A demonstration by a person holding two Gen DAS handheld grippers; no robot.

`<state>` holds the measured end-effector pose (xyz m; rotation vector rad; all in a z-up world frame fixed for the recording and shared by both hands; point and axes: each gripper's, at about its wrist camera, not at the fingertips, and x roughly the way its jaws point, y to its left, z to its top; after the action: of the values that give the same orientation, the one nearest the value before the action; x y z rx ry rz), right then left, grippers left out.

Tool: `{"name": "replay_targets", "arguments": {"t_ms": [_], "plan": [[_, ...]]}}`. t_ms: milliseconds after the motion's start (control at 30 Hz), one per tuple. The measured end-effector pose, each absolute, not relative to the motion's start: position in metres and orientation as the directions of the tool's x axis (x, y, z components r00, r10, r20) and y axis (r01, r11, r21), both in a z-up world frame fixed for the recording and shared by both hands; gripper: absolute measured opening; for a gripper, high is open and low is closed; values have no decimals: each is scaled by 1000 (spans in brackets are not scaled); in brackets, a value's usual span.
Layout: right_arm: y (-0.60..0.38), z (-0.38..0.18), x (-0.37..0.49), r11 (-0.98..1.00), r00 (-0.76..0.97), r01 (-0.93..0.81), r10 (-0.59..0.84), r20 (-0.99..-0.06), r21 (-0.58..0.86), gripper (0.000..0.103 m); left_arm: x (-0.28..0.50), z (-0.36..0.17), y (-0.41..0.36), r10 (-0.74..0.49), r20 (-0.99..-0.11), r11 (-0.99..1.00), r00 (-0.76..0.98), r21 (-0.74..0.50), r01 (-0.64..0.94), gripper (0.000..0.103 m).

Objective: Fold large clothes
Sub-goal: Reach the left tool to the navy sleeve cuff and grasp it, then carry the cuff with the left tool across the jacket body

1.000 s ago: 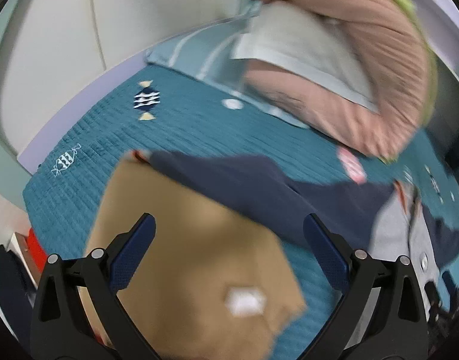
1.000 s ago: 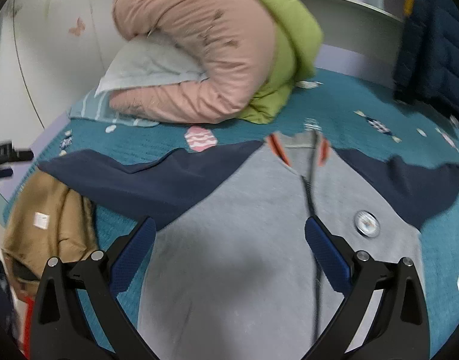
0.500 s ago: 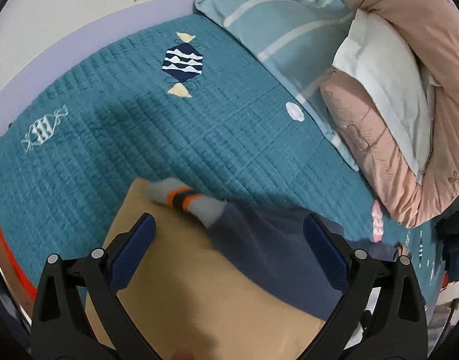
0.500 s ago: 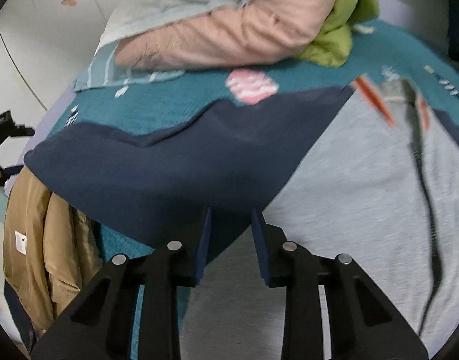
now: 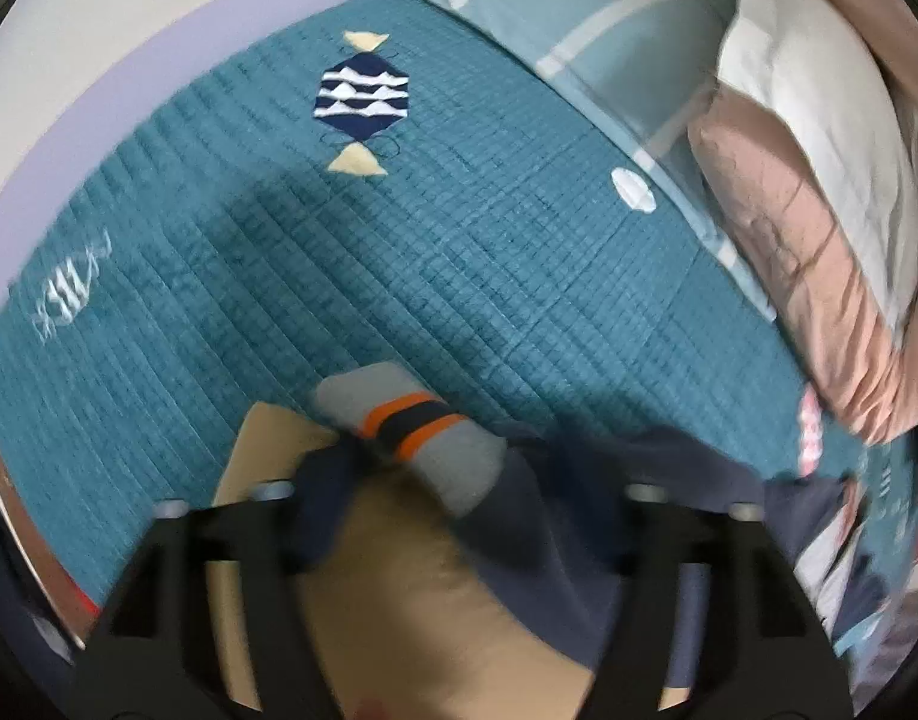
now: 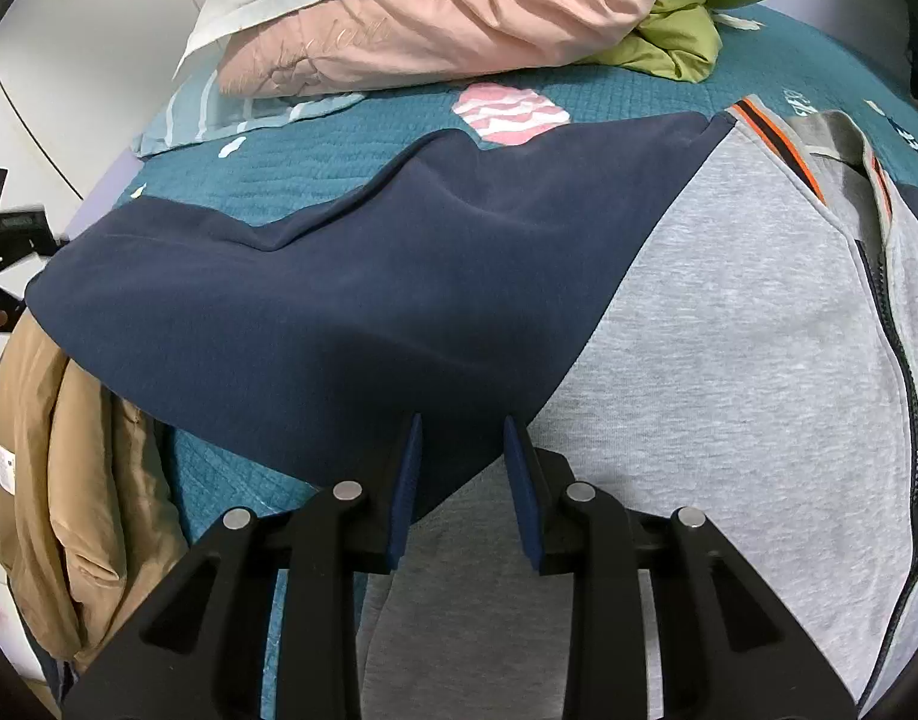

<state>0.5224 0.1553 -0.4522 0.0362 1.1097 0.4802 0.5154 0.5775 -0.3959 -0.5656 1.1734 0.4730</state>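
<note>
A grey zip jacket (image 6: 729, 360) with navy sleeves lies spread on the teal bedspread (image 5: 459, 252). My right gripper (image 6: 465, 480) is shut on a fold of it where the navy sleeve (image 6: 339, 312) meets the grey body. In the left wrist view the picture is blurred. The sleeve's grey cuff (image 5: 411, 426), banded orange and navy, lies between the fingers of my left gripper (image 5: 423, 504). Its jaws are closing on the cuff, and a gap still shows. The cuff rests on a tan garment (image 5: 399, 630).
The tan garment (image 6: 57, 480) hangs over the bed's left edge. A striped blue pillow (image 5: 579, 30), a pink duvet (image 6: 459, 6) and a green one (image 6: 687, 30) are piled at the head of the bed. A white wall is on the left.
The right jaws went from wide to narrow on the jacket's underarm fold and came down. The left gripper dropped toward the cuff, and its jaws have drawn in around it.
</note>
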Motion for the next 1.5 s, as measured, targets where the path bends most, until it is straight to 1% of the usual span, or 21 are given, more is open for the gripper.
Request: {"name": "replay_targets", "arguments": {"t_ms": [67,133,167,233,267,333,367,400,467,533,633,800,933,1000,1033,1067,1100,1133,1233,1333,1500], "plan": [[154,-453,524,896,344,-350,395,-852,274,27,512,-389,573,76,-932,777,355,-168,-607,29],[151,-453,526,889,323,-341,415,-850,305,27,507,-364,561,155,-891,796,426,-143,-588,17],[148,-452,528,885,307,-334,428,-850,325,27,504,-350,553,181,-871,809,456,-132,-573,15],[138,-446,528,866,286,-303,480,-830,397,17,498,-319,533,226,-820,842,526,-107,-528,11],[132,-442,528,852,286,-291,511,-811,434,16,494,-299,520,236,-786,861,571,-104,-498,11],[131,-446,529,846,263,-283,521,-812,451,16,492,-272,498,213,-750,882,625,-127,-453,11],[137,-460,533,842,184,-276,520,-834,464,16,493,-263,487,199,-741,891,642,-137,-434,11],[136,-467,537,835,157,-260,533,-831,486,12,495,-253,471,184,-730,901,658,-142,-409,11],[123,-468,545,803,127,-188,590,-797,565,12,499,-238,442,152,-715,925,683,-140,-353,11],[110,-455,543,770,149,-192,636,-757,608,15,505,-223,403,116,-693,948,712,-136,-287,11],[83,-436,530,732,177,-243,678,-713,636,17,521,-212,337,36,-680,970,733,-152,-188,11],[-12,-421,506,753,260,-183,657,-708,632,17,552,-214,222,-96,-659,984,746,-175,-28,11],[-92,-421,489,814,333,-149,577,-746,562,17,580,-243,133,-203,-685,973,700,-224,62,11],[-133,-427,481,852,338,-110,516,-787,511,17,592,-262,103,-208,-709,975,674,-203,88,11],[-149,-428,476,853,333,-100,513,-791,512,17,595,-273,92,-200,-729,978,655,-183,96,13],[-162,-429,471,856,331,-91,508,-795,509,17,600,-288,84,-190,-763,982,618,-152,113,19],[-174,-430,465,861,329,-85,500,-801,502,17,602,-303,82,-149,-794,988,589,-101,114,37],[-187,-433,459,863,329,-80,496,-804,499,18,602,-317,85,-84,-810,994,580,-30,103,51],[-205,-442,446,867,329,-80,489,-808,492,22,602,-359,113,81,-858,990,507,130,63,53],[-206,-450,437,853,338,-92,511,-790,513,27,606,-397,145,133,-900,990,416,142,-10,53],[-204,-449,437,840,352,-114,533,-770,530,36,614,-444,158,205,-918,976,339,218,1,53]]}}
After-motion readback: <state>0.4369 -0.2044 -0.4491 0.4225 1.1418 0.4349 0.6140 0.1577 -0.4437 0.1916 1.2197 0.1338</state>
